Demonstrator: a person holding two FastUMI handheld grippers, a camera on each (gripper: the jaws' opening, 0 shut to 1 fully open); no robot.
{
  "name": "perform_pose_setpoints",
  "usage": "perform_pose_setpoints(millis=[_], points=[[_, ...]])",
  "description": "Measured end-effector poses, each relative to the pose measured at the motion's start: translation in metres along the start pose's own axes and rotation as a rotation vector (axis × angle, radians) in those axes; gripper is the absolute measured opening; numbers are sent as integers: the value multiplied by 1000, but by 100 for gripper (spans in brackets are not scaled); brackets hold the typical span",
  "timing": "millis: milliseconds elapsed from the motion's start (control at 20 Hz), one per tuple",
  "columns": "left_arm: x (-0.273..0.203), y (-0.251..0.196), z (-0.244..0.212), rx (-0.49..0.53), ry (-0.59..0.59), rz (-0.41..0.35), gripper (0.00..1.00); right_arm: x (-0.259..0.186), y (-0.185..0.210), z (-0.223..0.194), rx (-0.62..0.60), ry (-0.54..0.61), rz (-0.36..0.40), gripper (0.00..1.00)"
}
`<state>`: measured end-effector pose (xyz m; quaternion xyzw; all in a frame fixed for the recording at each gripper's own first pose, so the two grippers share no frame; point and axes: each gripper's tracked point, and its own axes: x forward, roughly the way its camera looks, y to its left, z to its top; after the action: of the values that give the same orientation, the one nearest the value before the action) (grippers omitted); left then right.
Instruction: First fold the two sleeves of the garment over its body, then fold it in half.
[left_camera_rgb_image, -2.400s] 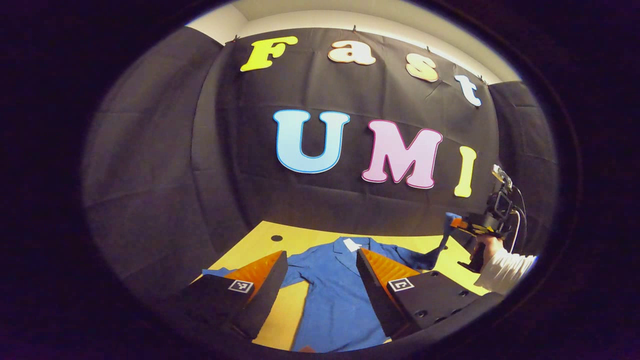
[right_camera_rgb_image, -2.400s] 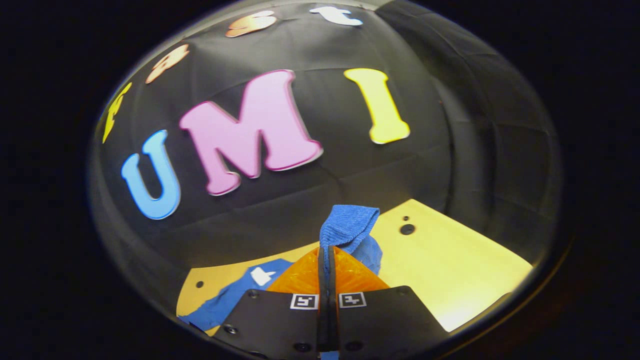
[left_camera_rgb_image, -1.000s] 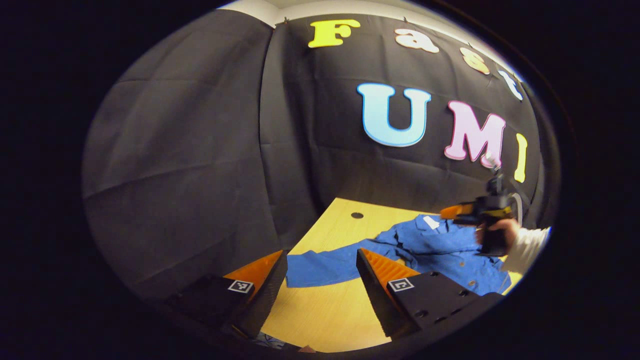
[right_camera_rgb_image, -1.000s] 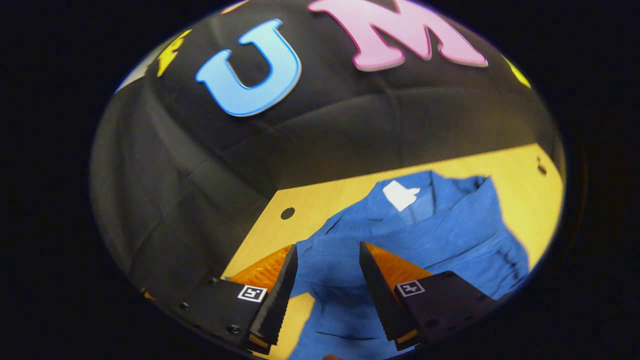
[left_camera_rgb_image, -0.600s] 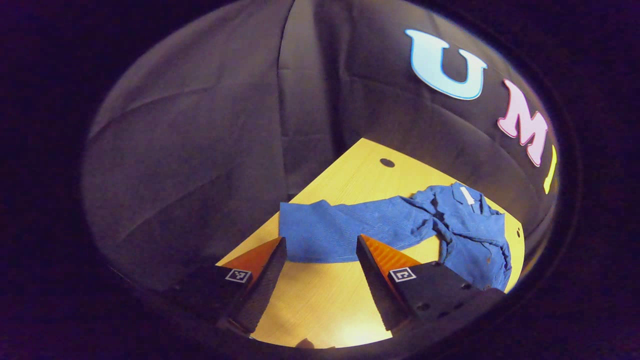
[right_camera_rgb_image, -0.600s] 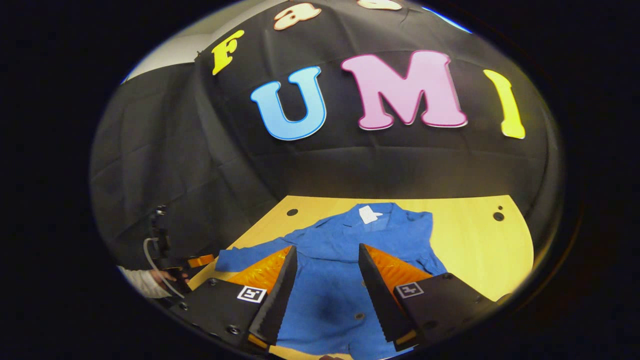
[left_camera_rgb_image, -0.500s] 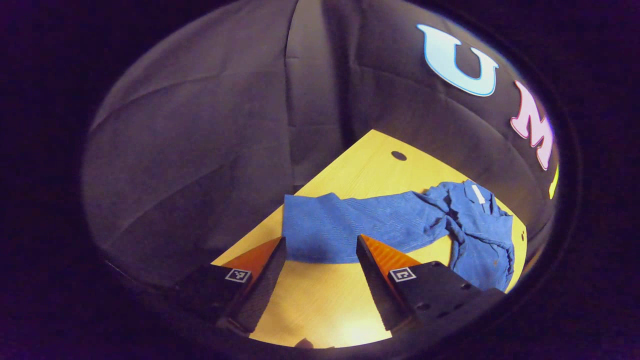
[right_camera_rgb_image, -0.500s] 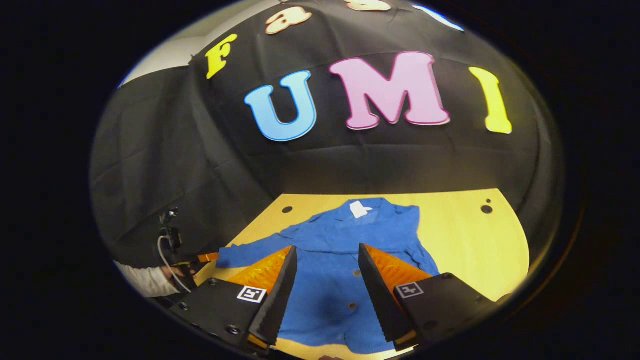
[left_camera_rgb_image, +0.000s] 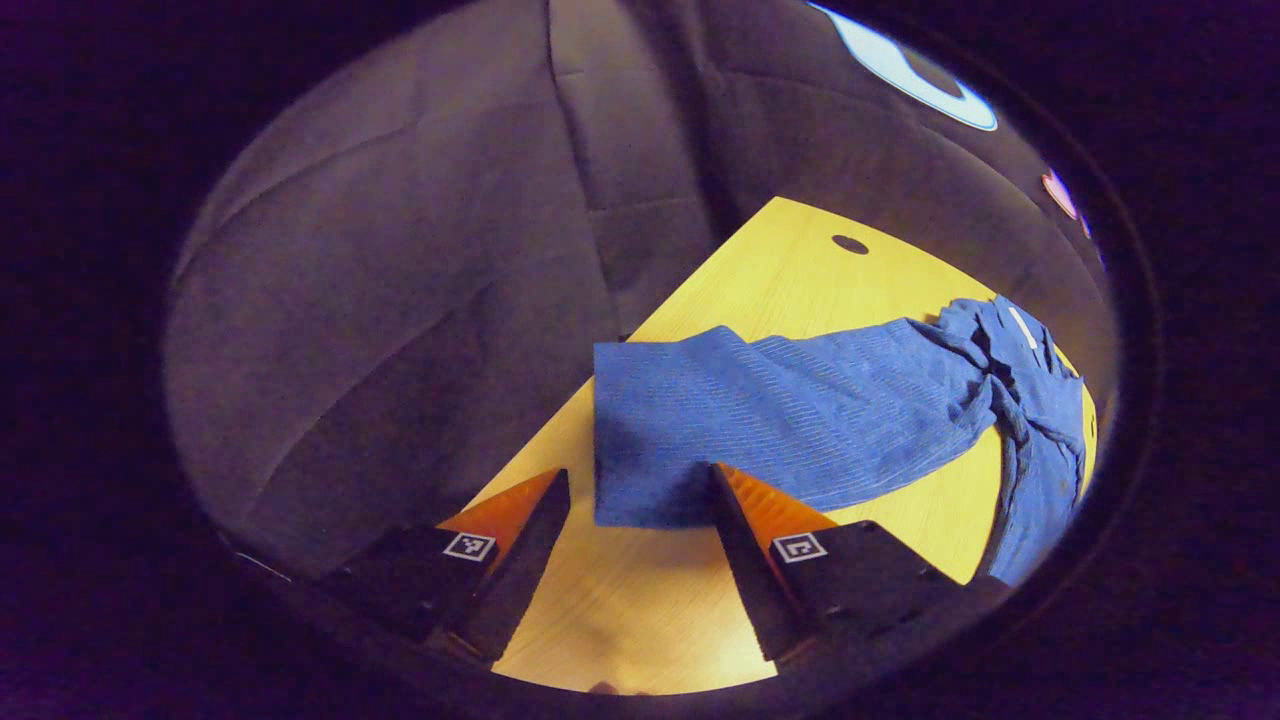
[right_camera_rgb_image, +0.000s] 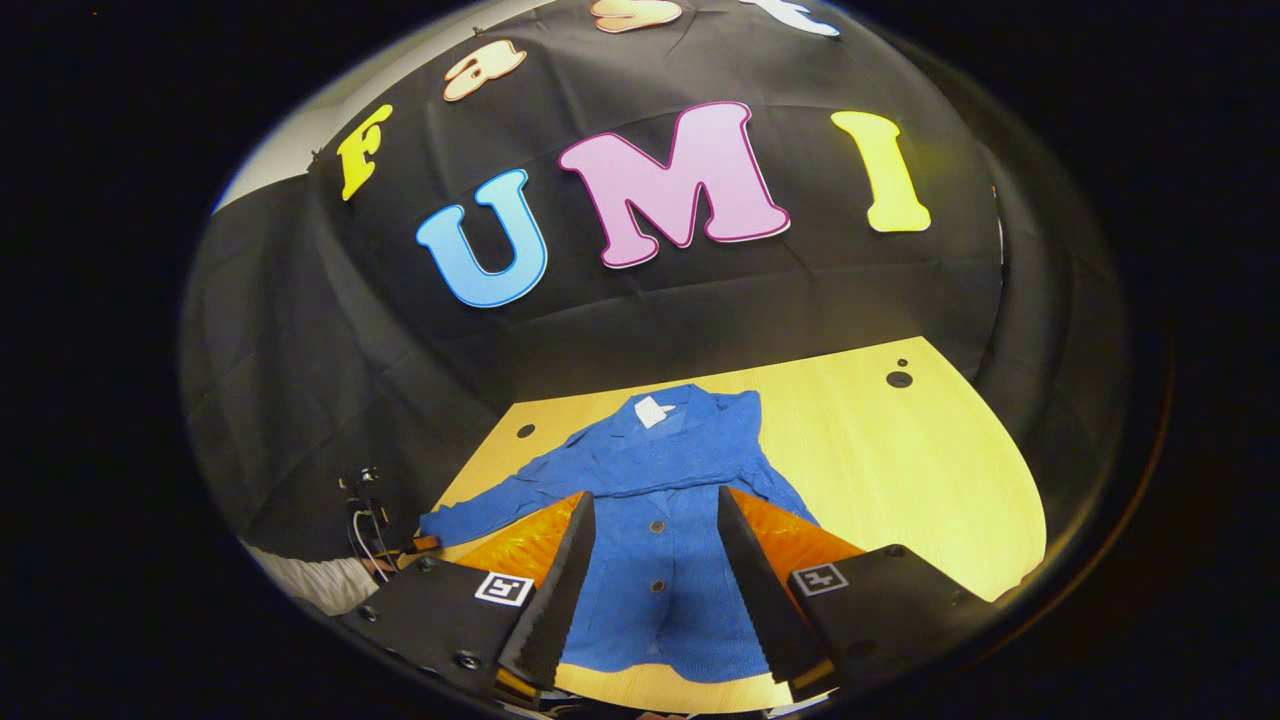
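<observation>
- Closer than half a second ago, the left gripper has dropped toward the sleeve; its jaws gape wide, holding nothing, cuff edge between the tips.
- Blue garment lies flat on the yellow table, collar at 12 o'clock, left sleeve stretched out toward 9 o'clock, right sleeve folded over the body.
- Right gripper hovers above the hem, jaws wide apart, empty.
- Bare tabletop spreads toward 3 o'clock; black cloth wall behind.
- A white-sleeved hand sits at 8 o'clock.
</observation>
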<state>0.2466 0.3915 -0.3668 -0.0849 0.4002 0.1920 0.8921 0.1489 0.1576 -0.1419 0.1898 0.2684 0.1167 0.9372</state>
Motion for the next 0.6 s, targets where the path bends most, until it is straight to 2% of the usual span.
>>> perform_pose_setpoints(millis=[50,150,200,350,450,500,600], points=[[3,-1,2,1,9,-14,74,1,1,3,-7,-3,5,79],[3,-5,1,-10,45,-44,65,3,3,3,-15,8,15,79],[7,-5,1,-8,50,-65,65,5,3,1,-18,17,19,79],[6,-9,6,-117,46,-141,6,4,2,-5,-30,47,15,79],[1,-10,8,-185,64,-177,0,3,2,-9,-42,57,19,79],[-1,-11,5,-193,67,-202,0,3,1,-10,-47,62,19,79],[-11,-13,21,-169,-5,-238,0,2,-2,-12,-50,66,17,79]])
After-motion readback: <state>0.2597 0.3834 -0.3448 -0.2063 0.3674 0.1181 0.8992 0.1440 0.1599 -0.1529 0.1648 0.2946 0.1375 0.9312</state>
